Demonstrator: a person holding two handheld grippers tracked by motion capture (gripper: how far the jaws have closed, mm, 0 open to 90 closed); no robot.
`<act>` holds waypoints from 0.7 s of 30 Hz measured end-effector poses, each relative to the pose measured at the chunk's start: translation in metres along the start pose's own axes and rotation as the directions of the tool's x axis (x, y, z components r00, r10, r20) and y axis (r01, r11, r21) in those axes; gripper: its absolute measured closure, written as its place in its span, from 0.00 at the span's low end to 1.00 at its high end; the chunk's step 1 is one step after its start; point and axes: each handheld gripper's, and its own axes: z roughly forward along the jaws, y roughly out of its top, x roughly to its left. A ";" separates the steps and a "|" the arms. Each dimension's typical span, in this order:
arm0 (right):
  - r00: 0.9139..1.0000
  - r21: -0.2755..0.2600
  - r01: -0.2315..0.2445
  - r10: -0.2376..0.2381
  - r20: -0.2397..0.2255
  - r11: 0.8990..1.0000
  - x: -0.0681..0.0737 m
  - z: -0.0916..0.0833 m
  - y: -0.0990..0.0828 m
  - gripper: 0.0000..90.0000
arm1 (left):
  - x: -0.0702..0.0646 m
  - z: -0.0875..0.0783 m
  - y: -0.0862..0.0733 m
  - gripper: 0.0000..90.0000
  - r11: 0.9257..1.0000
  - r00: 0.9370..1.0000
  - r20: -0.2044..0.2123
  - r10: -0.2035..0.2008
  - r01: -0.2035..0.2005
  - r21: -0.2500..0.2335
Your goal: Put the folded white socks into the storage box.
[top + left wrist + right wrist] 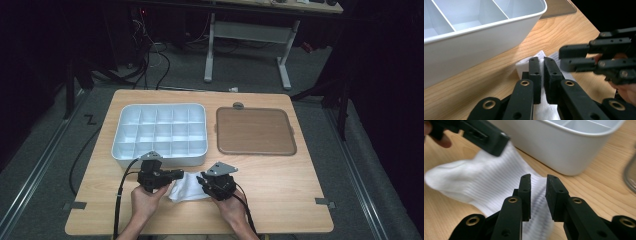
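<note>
Where the high view looks down on the wooden table (280,185), a white sock (189,188) lies near its front edge, between the left gripper (176,174) and right gripper (204,181), just in front of the white compartment tray (159,131); a brown lid (255,131) sits beside it. Left gripper view: jaws clamped on the sock's (541,57) edge, right gripper (564,58) opposite. Right gripper view: jaws parted, the sock (486,182) lying between them, pads not pressing.
</note>
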 end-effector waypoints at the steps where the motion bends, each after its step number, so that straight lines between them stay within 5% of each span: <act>1: 1.000 0.003 -0.011 0.011 0.007 1.000 -0.002 -0.001 -0.002 0.83 | 0.000 0.000 0.000 0.95 1.000 1.000 0.000 0.002 -0.002 0.001; 21: 0.998 0.054 -0.064 0.064 0.011 0.996 -0.013 0.011 -0.028 0.86 | -0.007 0.005 0.001 0.95 1.000 1.000 0.008 -0.016 0.016 0.006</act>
